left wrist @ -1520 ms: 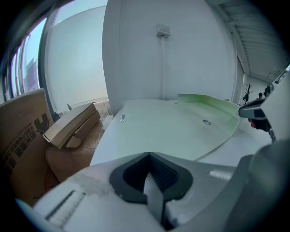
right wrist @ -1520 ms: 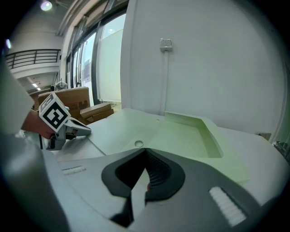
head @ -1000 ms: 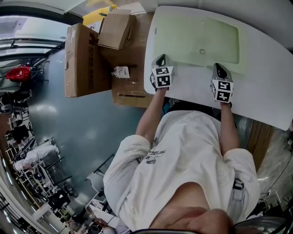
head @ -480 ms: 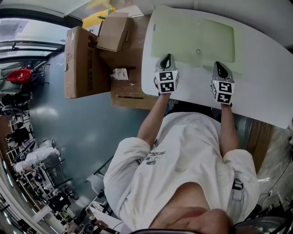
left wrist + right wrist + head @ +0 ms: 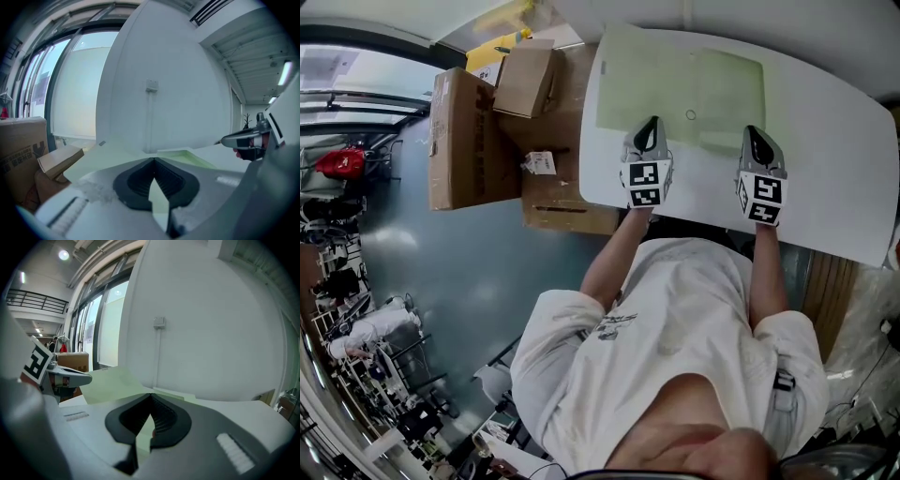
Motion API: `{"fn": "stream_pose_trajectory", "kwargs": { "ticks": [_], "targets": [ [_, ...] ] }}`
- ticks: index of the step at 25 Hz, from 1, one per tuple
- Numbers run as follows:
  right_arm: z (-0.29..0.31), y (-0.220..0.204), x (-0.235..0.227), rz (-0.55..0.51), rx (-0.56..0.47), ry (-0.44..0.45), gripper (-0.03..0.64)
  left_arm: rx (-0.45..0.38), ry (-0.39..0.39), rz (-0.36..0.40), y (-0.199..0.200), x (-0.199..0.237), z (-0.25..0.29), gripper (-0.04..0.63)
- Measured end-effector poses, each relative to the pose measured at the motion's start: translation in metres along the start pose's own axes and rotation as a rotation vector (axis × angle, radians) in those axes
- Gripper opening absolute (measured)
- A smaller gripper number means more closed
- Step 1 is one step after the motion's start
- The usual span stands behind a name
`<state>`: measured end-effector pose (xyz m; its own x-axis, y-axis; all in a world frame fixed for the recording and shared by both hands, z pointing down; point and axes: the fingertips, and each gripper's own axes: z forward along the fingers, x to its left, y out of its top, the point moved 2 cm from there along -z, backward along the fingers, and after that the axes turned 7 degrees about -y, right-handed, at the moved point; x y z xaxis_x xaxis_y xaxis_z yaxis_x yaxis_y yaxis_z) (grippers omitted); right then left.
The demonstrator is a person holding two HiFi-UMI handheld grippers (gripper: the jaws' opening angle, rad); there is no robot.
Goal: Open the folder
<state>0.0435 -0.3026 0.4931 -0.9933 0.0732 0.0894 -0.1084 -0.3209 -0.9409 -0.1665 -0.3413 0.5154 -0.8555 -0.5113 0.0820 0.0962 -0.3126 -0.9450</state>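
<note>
A pale green folder (image 5: 684, 84) lies on the white table (image 5: 834, 141), its near edge at both grippers. My left gripper (image 5: 652, 124) is shut at the folder's near left, my right gripper (image 5: 754, 133) is shut at its near right. In the left gripper view the jaws (image 5: 153, 159) meet at the tips, with the green cover (image 5: 101, 161) rising up to them. The right gripper view shows the same: tips (image 5: 150, 394) closed and the cover (image 5: 110, 380) slanting up on the left. Each gripper seems to pinch the cover's edge.
Brown cardboard boxes (image 5: 464, 141) stand on the floor left of the table, with a smaller box (image 5: 530, 80) on top. A white wall with a small socket box (image 5: 151, 86) stands just behind the table. The person's body is close to the table's near edge.
Both grippers have risen off the table, and the folder's near edge has come up with them. The left gripper has also shifted right, closer to the right gripper.
</note>
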Motion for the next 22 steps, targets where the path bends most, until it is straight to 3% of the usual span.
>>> {"fn": "stream_pose_trajectory", "kwargs": {
  "ticks": [15, 19, 22],
  "targets": [
    [-0.047, 0.09, -0.033, 0.032, -0.159, -0.014, 0.002, -0.288, -0.043, 0.131, 0.12, -0.048, -0.033, 0.002],
    [-0.065, 0.122, -0.037, 0.016, -0.229, -0.017, 0.002, -0.367, -0.049, 0.2, 0.154, -0.06, -0.046, 0.002],
    [-0.081, 0.148, -0.041, 0.004, -0.294, -0.021, 0.002, -0.431, -0.05, 0.211, 0.176, -0.072, -0.058, 0.002]
  ]
}}
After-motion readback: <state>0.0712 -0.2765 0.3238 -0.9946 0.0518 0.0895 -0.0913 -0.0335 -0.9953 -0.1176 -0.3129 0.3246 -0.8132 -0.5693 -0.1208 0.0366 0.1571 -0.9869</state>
